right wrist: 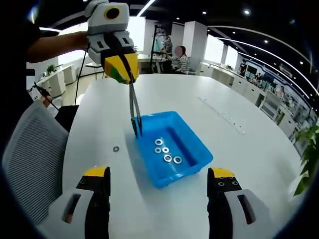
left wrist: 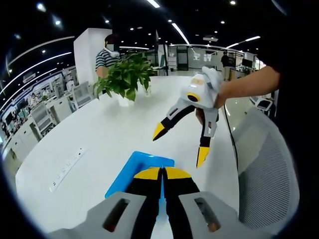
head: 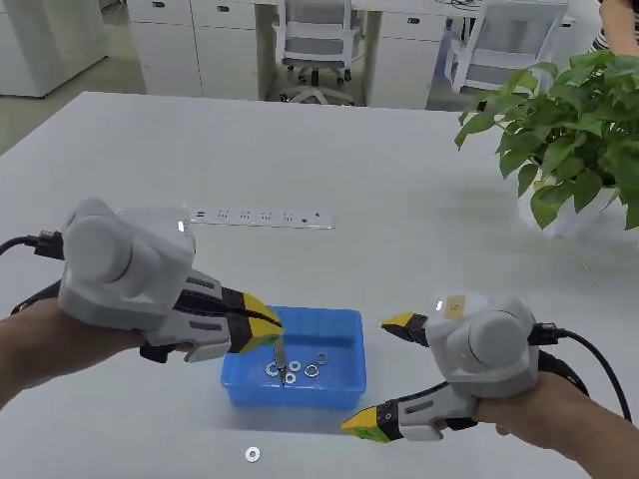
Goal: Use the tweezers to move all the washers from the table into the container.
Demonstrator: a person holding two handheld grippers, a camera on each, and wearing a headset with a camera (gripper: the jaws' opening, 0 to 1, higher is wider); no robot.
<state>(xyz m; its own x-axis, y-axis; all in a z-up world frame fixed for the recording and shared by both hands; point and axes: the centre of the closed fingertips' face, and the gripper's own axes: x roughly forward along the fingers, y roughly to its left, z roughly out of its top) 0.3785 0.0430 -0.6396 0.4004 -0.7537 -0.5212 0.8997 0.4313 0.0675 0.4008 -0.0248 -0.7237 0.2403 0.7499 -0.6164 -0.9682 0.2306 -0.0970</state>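
My left gripper (head: 270, 324) is shut on metal tweezers (head: 280, 354) that point down into the blue container (head: 300, 392). Several washers (head: 295, 369) lie inside it. One loose washer (head: 252, 454) rests on the table in front of the container. In the right gripper view the tweezers (right wrist: 134, 107) hang from the left gripper (right wrist: 119, 64), tips at the container's (right wrist: 187, 172) near-left rim, with the washers (right wrist: 167, 152) inside and the loose washer (right wrist: 115, 149) beside it. I cannot tell whether the tips hold anything. My right gripper (head: 374, 372) stands open to the container's right.
A white power strip (head: 265, 218) lies behind the container. A potted plant (head: 569, 130) stands at the table's far right. Office chairs and desks sit beyond the table. In the left gripper view a grey mesh chair (left wrist: 269, 184) is close by.
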